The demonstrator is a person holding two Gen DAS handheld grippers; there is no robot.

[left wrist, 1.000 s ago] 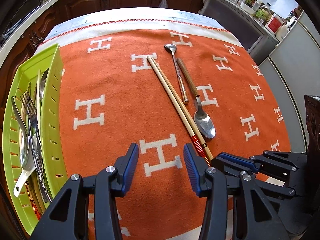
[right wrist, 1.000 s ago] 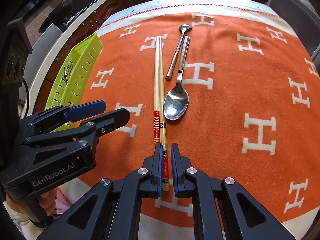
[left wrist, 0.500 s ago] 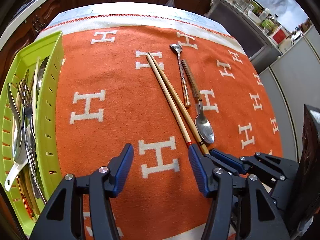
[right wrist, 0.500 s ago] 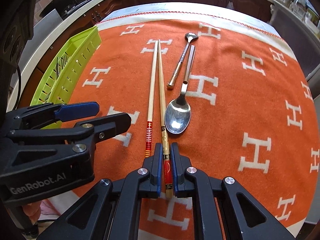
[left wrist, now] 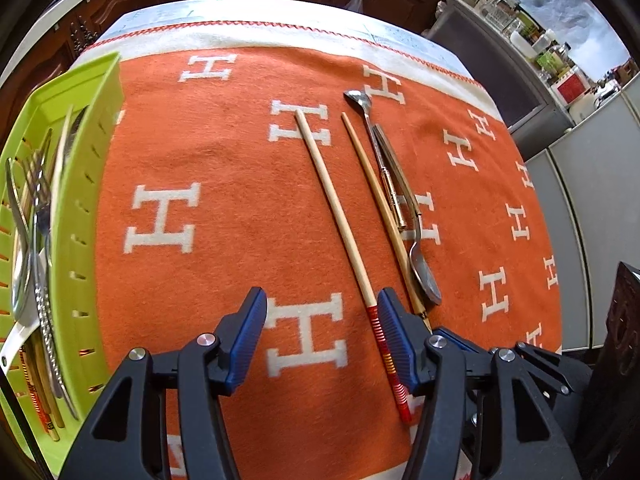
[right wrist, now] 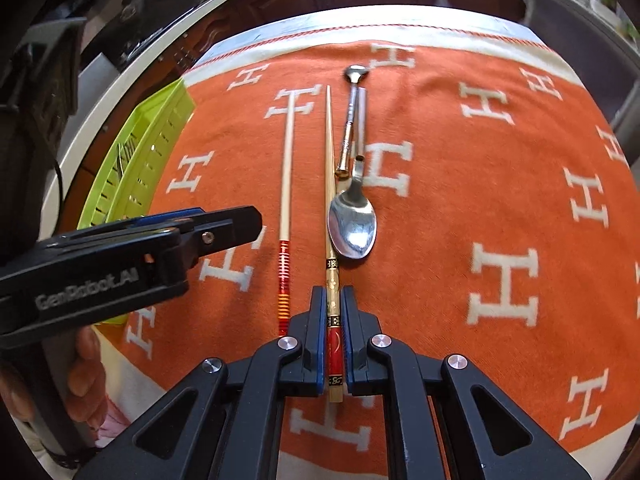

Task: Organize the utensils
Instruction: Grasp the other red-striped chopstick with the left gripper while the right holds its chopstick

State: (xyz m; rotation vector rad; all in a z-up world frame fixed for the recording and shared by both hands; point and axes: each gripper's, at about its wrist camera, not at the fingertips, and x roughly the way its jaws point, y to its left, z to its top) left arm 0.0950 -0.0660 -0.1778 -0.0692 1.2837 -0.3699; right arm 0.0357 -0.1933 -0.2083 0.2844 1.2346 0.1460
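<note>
Right wrist view shows the right hand-held gripper (right wrist: 331,322) pinching one chopstick (right wrist: 330,184) at its decorated end, where a red band and black-and-gold patterned bands wrap the pale wood. This chopstick runs straight away from the pads across the orange cloth (right wrist: 460,208) with white H letters that covers the desk. Just to its left, apart from it, lies the second chopstick (right wrist: 286,184), pale wood with a red and orange ribbed end. To the right, a large metal spoon (right wrist: 352,224) lies bowl up, its bowl touching the held chopstick's side, and a smaller spoon (right wrist: 351,116) with a gold-toned handle rests beside the large one's handle.

From the left wrist camera, the left hand-held gripper (left wrist: 322,344) is spread; its jaws have just been opening. The red-ended chopstick (left wrist: 336,216) lies between the pads, close against the right pad (left wrist: 394,340), and I cannot tell whether they touch. At the left edge of the cloth sits a lime-green slotted tray (left wrist: 86,216) already holding forks (left wrist: 38,208), other cutlery and a few chopsticks. Fingers of a person's hand (right wrist: 86,368) show at the lower left of the right view.
</note>
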